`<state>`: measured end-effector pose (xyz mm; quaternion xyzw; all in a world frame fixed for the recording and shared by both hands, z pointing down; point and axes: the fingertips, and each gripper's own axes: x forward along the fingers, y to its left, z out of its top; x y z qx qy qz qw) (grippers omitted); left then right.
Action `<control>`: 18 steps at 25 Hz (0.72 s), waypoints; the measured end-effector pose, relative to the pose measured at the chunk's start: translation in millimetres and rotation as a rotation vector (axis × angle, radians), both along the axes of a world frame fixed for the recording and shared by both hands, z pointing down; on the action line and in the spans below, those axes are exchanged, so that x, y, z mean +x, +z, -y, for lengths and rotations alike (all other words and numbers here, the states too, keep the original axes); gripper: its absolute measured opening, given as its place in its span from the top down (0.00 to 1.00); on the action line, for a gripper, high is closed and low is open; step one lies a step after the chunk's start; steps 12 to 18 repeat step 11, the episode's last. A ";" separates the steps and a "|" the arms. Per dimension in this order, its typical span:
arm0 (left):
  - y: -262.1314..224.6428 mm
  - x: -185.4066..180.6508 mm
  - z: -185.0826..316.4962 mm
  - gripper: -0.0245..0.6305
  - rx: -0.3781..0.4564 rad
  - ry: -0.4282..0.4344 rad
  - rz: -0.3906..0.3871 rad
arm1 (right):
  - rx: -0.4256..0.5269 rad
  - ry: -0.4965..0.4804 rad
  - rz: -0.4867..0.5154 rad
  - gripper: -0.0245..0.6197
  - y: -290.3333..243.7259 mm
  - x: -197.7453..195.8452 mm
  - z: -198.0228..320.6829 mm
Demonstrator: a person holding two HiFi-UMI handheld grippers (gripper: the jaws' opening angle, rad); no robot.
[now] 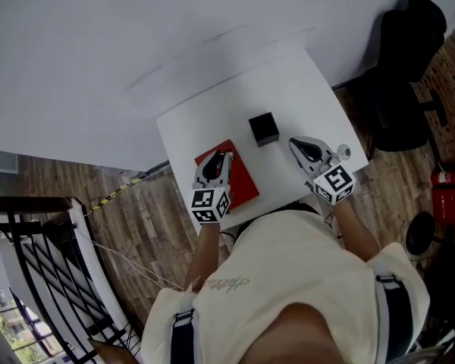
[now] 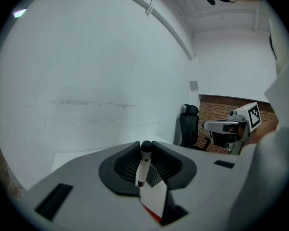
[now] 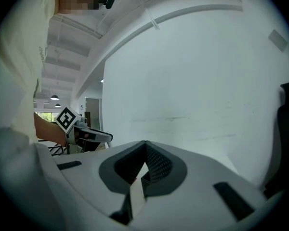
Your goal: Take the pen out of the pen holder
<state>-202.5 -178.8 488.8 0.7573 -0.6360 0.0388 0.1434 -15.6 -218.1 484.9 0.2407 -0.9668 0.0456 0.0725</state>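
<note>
A black cube pen holder (image 1: 264, 128) stands on the white table (image 1: 303, 89). To its left lies a red pad (image 1: 244, 182), and my left gripper (image 1: 220, 160) hovers over that pad. In the left gripper view this gripper (image 2: 145, 146) is shut on a white pen with a black cap (image 2: 143, 166), held upright between the pads; the pen holder (image 2: 153, 176) shows just behind it. My right gripper (image 1: 297, 145) is right of the holder. Its jaws (image 3: 145, 143) meet at the tips with nothing between them. Each gripper view shows the other gripper: right (image 2: 227, 127), left (image 3: 90, 135).
A black office chair (image 1: 404, 74) stands right of the table, also in the left gripper view (image 2: 188, 125). A red fire extinguisher (image 1: 447, 188) sits on the wooden floor at the right. Black railings (image 1: 38, 256) are at the lower left. A white wall rises behind the table.
</note>
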 end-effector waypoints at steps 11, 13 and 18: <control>2.0 10.3 1.9 0.83 -0.002 0.022 0.000 | -0.003 0.021 -0.003 0.95 2.9 10.4 -2.8; 2.0 10.3 1.9 0.83 -0.002 0.022 0.000 | -0.003 0.021 -0.003 0.95 2.9 10.4 -2.8; 2.0 10.3 1.9 0.83 -0.002 0.022 0.000 | -0.003 0.021 -0.003 0.95 2.9 10.4 -2.8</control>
